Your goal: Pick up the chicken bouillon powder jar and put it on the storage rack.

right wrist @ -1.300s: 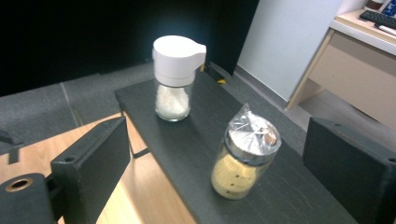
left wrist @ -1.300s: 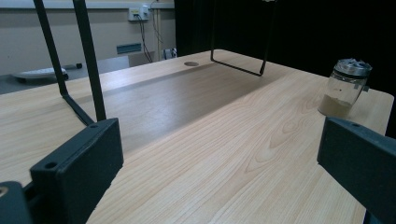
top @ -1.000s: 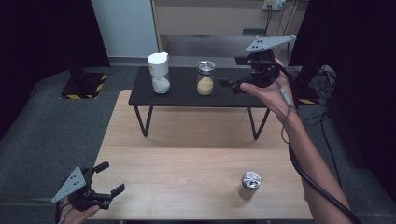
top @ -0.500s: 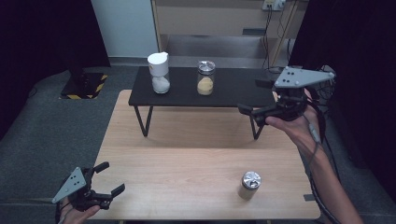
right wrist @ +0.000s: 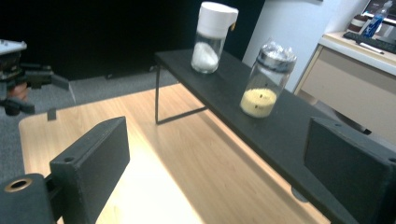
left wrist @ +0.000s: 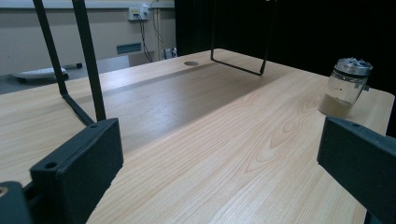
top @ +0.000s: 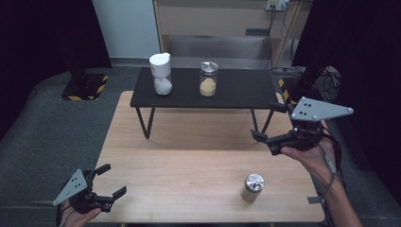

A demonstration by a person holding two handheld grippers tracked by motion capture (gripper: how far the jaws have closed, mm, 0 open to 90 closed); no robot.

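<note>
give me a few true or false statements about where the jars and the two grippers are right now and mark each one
1. The white-lidded jar stands on the black shelf. True.
2. The jar of yellow powder lies tipped over on the wooden table. False: it stands upright on the black shelf.
3. The right gripper is shut on the metal-lidded jar. False: its jaws are open and empty, and that jar stands alone on the table.
4. The left gripper is open near the table's front left corner. True.

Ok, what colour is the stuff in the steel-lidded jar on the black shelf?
Yellow powder in the jar; clearest in the right gripper view.
</note>
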